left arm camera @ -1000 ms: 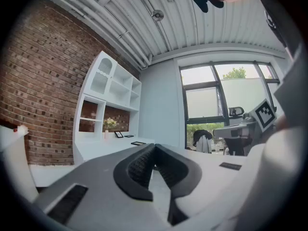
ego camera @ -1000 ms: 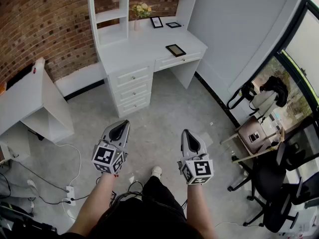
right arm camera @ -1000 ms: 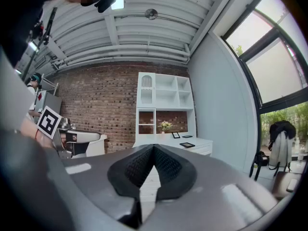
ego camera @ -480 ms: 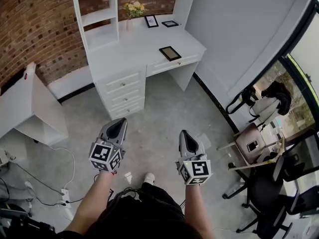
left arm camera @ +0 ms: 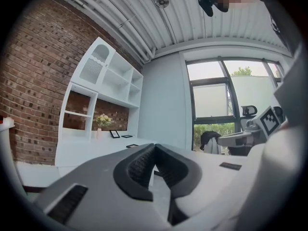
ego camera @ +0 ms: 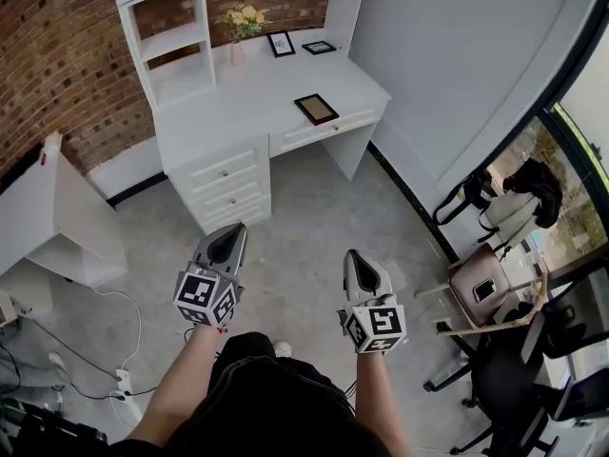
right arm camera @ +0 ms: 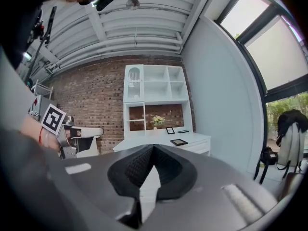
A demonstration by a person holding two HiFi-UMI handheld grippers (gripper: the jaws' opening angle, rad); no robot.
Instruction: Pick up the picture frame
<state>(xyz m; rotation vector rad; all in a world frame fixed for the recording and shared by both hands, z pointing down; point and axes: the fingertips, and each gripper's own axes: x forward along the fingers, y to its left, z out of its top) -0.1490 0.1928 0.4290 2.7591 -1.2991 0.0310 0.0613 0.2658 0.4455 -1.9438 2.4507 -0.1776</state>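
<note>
At the bottom of the head view, the person's two forearms are reaching forward over the grey floor [ego camera: 314, 217], each carrying a gripper pointed level toward the desk. The left gripper [ego camera: 229, 237] is keeping its jaws clenched tip to tip, with nothing between them, as the left gripper view shows. The right gripper [ego camera: 359, 264] is doing the same, its dark ribbed pads pressing together on nothing. Both are hanging well apart from the furniture ahead, with bare floor lying between.

Off to the right, a dark office chair [ego camera: 504, 374] is standing by the window. To the left, a low white table [ego camera: 57, 208] is sitting against the brick wall [ego camera: 57, 55].

Farther on, the white desk [ego camera: 238, 112] is standing with its stack of drawers [ego camera: 228, 184] facing the person. The picture frame [ego camera: 316, 109], dark-edged, is lying flat on the desktop near the front right edge, above the shallow drawer, untouched by either gripper.

At the back of the desktop, a vase of flowers [ego camera: 240, 25] is standing beside a small upright frame [ego camera: 281, 44], and another small frame [ego camera: 319, 48] is lying just to its right, under the white shelving.
</note>
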